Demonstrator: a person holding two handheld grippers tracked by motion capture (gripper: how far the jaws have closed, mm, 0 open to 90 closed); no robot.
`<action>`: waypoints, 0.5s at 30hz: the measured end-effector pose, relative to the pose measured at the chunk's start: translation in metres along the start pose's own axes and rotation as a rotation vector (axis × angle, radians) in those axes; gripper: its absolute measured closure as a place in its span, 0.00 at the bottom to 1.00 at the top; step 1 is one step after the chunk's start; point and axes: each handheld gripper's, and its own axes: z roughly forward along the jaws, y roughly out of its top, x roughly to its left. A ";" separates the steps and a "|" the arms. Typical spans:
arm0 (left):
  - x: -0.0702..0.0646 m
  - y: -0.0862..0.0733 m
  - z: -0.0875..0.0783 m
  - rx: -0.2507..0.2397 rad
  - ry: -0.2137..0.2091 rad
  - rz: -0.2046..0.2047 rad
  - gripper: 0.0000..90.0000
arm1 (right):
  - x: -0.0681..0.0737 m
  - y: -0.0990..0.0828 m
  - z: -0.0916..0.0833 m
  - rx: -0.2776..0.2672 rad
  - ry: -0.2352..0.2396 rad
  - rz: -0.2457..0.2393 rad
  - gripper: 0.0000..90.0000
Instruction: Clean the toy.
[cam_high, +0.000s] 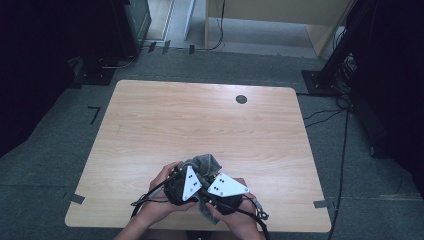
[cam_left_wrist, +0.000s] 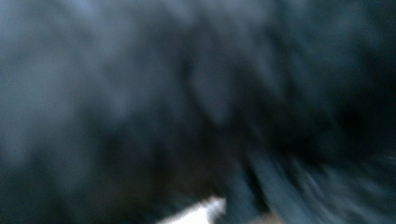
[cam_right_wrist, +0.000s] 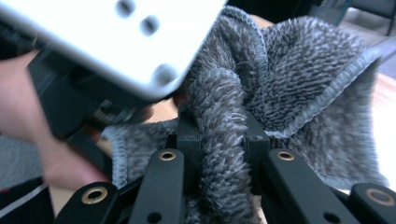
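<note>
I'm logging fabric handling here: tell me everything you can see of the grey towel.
The grey towel is fluffy terry cloth with a stitched hem, bunched and lifted near the table's front edge. The right gripper pinches a thick fold between its jaws; the left gripper sits against it, its own view blurred grey cloth. One corner hangs loose.

High view: I am being watched from above my side, the camera facing forward and down over the whole wooden table (cam_high: 200, 120).
Left gripper view: my camera is pressing so near the grey towel (cam_left_wrist: 140, 93) that everything is blurring.
Right gripper view: my camera is looking along its jaws, close on the towel (cam_right_wrist: 219, 140).
Shared: all three are taking in the towel (cam_high: 202, 164).
</note>
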 end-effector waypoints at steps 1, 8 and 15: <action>0.000 0.000 0.000 0.002 -0.004 0.007 0.38 | -0.002 0.001 -0.002 -0.012 -0.020 0.011 0.85; 0.002 -0.001 -0.002 -0.018 -0.014 -0.003 0.38 | -0.015 -0.001 -0.015 -0.078 -0.147 0.092 0.83; 0.004 0.000 -0.004 -0.030 -0.010 -0.008 0.38 | 0.015 0.003 -0.001 -0.022 -0.036 -0.059 0.83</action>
